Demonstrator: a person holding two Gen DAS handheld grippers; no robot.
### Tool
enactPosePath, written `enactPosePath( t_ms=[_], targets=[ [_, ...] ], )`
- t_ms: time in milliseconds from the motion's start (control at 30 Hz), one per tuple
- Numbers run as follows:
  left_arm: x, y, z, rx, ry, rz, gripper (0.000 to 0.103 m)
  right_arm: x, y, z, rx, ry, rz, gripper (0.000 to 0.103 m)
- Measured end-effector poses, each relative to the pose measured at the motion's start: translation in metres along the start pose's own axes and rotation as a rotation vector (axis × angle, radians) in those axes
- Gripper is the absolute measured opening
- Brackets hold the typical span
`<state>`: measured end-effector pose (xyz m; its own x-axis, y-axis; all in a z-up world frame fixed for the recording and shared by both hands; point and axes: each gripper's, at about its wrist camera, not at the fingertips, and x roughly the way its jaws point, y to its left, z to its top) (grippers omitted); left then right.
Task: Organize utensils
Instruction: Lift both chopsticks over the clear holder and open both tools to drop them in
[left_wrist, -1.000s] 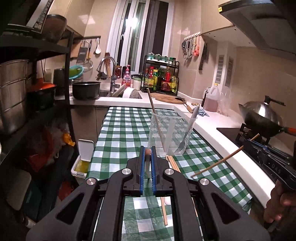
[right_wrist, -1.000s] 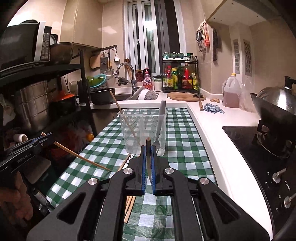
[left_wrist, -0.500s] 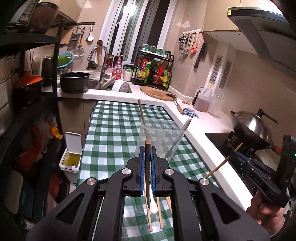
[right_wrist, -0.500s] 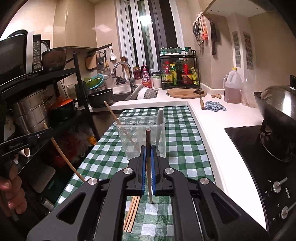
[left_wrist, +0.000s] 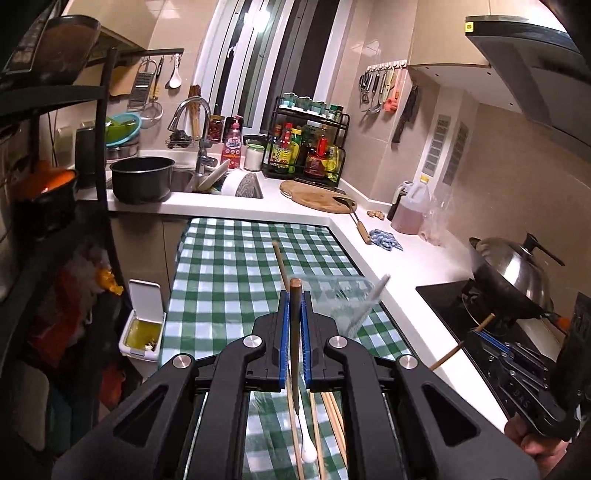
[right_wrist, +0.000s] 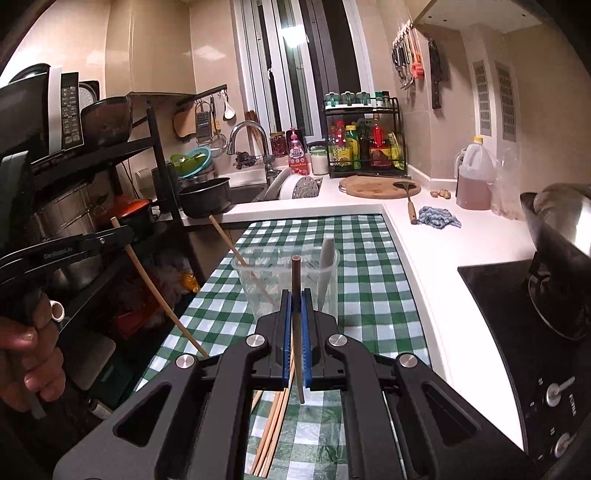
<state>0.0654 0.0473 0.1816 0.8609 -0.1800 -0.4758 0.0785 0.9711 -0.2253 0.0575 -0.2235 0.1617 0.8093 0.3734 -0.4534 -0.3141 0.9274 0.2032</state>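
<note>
Left wrist view. The left hand-held gripper (left_wrist: 294, 325), matte black with blue ribbed pads, is pinched on a slim dark-brown wooden chopstick (left_wrist: 295, 332) held nearly upright; its rounded top stands just above the pads and its tapered tip hangs below them. Just ahead and slightly right stands a clear ribbed plastic utensil holder (left_wrist: 341, 301), blurred here, with a pale wooden chopstick (left_wrist: 280, 264) leaning out to the left and a grey-handled utensil (left_wrist: 373, 299) leaning right. Beneath the gripper, on the green-and-white checked cloth covering the surface (left_wrist: 229, 266), lie loose pale bamboo chopsticks (left_wrist: 334, 417) and a small white spoon (left_wrist: 308, 452). Far right, the right hand-held gripper (left_wrist: 491, 341) shows, a light chopstick projecting past it on both sides.

Right wrist view. The right hand-held gripper (right_wrist: 294, 325) is likewise closed on a dark-brown round chopstick (right_wrist: 296, 317), near vertical. The transparent holder (right_wrist: 286, 284) stands directly ahead, holding a slanted pale stick (right_wrist: 240, 254) and the matte grey handle (right_wrist: 325, 266). Below the gripper a bundle of pale chopsticks (right_wrist: 273, 417) lies on the checked cloth (right_wrist: 369, 277). At left, the left hand-held gripper (right_wrist: 107, 236) holds a long light-wood stick (right_wrist: 159, 288) slanting downward.
</note>
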Motion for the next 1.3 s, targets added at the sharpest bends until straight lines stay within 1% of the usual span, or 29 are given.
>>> enactPosePath(
  t_ms=[167,333,433,533,633,667,767,867,967,1133,1300],
  targets=[
    [0.003,-0.004,0.038,0.022,-0.002,0.000,0.006,-0.004,-0.001,0.035,0.004,-0.023,0.010,0.005],
    [-0.003,-0.007,0.078,0.033,-0.054,-0.023,0.006,-0.011,0.006,0.079,-0.012,-0.075,0.033,0.005],
    [-0.002,-0.008,0.096,0.030,-0.084,-0.034,0.006,-0.012,0.008,0.109,-0.007,-0.107,0.046,0.005],
    [0.003,-0.006,0.106,0.007,-0.107,-0.061,0.006,-0.011,0.010,0.135,-0.009,-0.153,0.034,0.005],
    [0.011,-0.006,0.106,-0.007,-0.133,-0.097,0.006,-0.006,0.012,0.147,-0.004,-0.175,0.036,0.005],
    [0.016,-0.007,0.105,-0.007,-0.135,-0.092,0.006,-0.002,0.013,0.150,-0.011,-0.183,0.029,0.005],
    [0.029,-0.006,0.104,-0.021,-0.160,-0.112,0.006,0.016,0.014,0.151,-0.018,-0.187,0.020,0.005],
    [0.045,-0.005,0.101,-0.020,-0.164,-0.104,0.006,0.042,0.010,0.147,-0.010,-0.156,0.009,0.005],
    [0.066,-0.005,0.095,-0.007,-0.136,-0.087,0.006,0.069,0.004,0.137,-0.006,-0.114,-0.012,0.005],
    [0.097,-0.003,0.087,0.012,-0.086,-0.084,0.006,0.110,-0.009,0.116,0.018,-0.029,-0.008,0.005],
    [0.127,0.000,0.077,0.026,-0.007,-0.088,0.006,0.139,-0.013,0.101,0.037,0.034,-0.014,0.005]
  ],
)
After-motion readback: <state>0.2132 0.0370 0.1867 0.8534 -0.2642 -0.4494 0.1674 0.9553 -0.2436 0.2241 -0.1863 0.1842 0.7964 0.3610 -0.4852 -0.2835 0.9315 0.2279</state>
